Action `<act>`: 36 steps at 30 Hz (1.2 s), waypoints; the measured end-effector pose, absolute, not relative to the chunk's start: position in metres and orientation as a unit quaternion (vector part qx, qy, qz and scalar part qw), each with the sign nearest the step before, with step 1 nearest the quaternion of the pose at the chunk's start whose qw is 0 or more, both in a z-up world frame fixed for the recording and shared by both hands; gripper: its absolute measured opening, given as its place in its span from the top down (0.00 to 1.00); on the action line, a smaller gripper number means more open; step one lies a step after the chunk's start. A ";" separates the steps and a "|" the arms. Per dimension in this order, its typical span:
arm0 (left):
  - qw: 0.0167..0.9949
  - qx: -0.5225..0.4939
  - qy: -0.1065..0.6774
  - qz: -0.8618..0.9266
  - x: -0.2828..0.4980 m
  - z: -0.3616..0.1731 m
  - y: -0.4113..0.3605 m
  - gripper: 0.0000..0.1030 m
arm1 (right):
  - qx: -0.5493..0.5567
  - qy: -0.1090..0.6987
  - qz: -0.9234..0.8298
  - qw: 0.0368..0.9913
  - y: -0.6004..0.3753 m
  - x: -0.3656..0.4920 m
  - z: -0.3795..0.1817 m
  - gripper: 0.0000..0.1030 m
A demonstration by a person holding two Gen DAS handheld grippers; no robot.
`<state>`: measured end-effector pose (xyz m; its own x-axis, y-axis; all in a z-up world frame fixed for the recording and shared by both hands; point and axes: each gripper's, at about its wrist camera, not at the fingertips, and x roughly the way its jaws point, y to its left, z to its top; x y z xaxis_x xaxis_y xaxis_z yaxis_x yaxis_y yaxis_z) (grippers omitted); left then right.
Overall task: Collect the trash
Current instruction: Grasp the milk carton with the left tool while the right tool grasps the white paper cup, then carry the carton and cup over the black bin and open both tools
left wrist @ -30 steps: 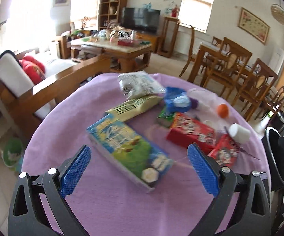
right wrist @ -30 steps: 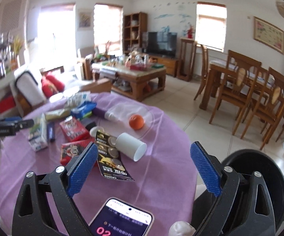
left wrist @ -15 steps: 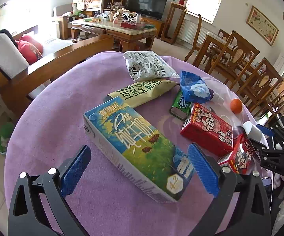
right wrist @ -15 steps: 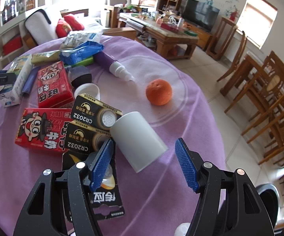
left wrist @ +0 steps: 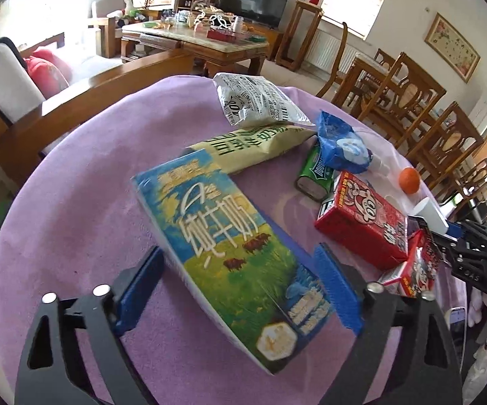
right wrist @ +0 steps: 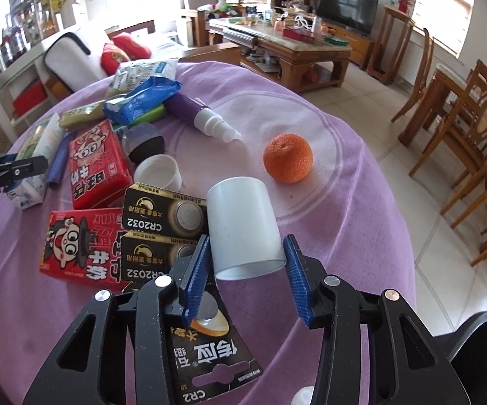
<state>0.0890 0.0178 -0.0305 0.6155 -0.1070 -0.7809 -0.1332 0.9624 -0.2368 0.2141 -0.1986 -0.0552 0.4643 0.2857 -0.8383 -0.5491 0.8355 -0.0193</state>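
A blue and green milk carton (left wrist: pixel 230 246) lies flat on the purple tablecloth (left wrist: pixel 84 202). My left gripper (left wrist: pixel 240 287) straddles its near end, jaws open with small gaps at each side. A white paper cup (right wrist: pixel 243 226) lies on its side, mouth toward the camera. My right gripper (right wrist: pixel 247 270) is around the cup, its blue pads (right wrist: pixel 196 270) close to the cup's walls, touching or nearly so. Red milk boxes (right wrist: pixel 98 162), CR2032 battery cards (right wrist: pixel 162 212), snack bags (left wrist: pixel 257 104) and a blue wrapper (right wrist: pixel 142 101) lie between.
An orange (right wrist: pixel 287 158), a purple spray bottle (right wrist: pixel 203 118), a white lid (right wrist: pixel 157 172) and a dark round object (right wrist: pixel 145 141) lie on the table. A black bin (right wrist: pixel 473 347) stands at the table's right. Wooden chairs (right wrist: pixel 473 128) and a sofa (left wrist: pixel 17 81) surround the table.
Both grippers moved forward and down. The left jaws narrowed around the milk carton's end. The right jaws narrowed around the white cup.
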 end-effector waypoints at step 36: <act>0.950 -0.040 0.277 -0.139 0.043 0.065 -0.103 0.54 | 0.110 0.280 0.269 0.915 -0.312 0.079 0.059 0.60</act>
<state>0.0432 -0.1031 0.0649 0.8080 -0.2854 -0.5155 0.2412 0.9584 -0.1526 0.0785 -0.3120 0.0587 0.6978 0.5543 -0.4538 -0.4307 0.8308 0.3525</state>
